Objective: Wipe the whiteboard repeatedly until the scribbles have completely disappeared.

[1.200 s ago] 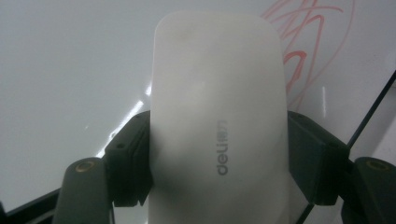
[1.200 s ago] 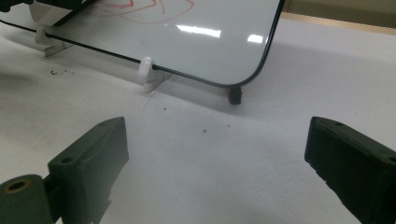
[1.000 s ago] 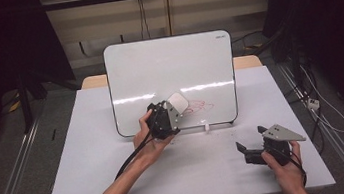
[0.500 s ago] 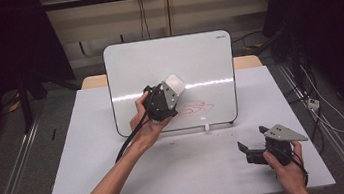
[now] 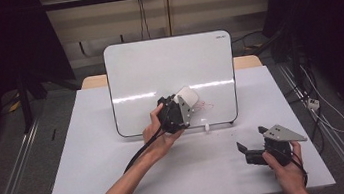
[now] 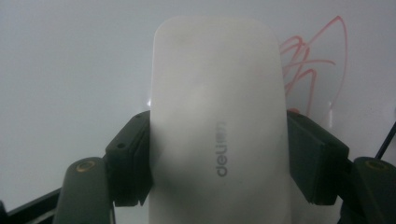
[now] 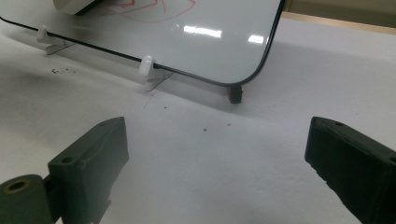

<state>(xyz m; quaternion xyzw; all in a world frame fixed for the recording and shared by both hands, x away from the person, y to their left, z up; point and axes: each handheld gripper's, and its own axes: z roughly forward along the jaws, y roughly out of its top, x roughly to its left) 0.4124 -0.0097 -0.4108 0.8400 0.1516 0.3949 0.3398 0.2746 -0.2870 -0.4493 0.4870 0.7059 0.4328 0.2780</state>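
left tool (image 5: 185, 106) is clamped on a white eraser (image 5: 187, 96), both black jaws squeezing its long sides, as the left gripper view makes plain, where the eraser (image 6: 217, 121) stands upright between them with grey lettering on its back. it is held up against the whiteboard (image 5: 167, 72), just left of a red scribble (image 5: 205, 105) low on the board's right half, and in the left gripper view the red scribble (image 6: 310, 60) peeks out past the eraser's right edge. i'd judge the wiping is under way and not finished, since red marks are left. the next move, to my eye, calls for sliding the eraser sideways over those lines while keeping its face flat and pressed to the board, without pushing the propped board backward on its small white clip feet (image 7: 146, 65). right tool (image 5: 253, 147) rests near the worktop's front right corner, jaws spread wide with nothing in them, well apart from the board. pale grey worktop (image 5: 94, 173) is bare apart from a few dark specks by the board's foot. around it the room is dim, with dark curtains at both sides, cables down the back wall and metal rails along the floor.
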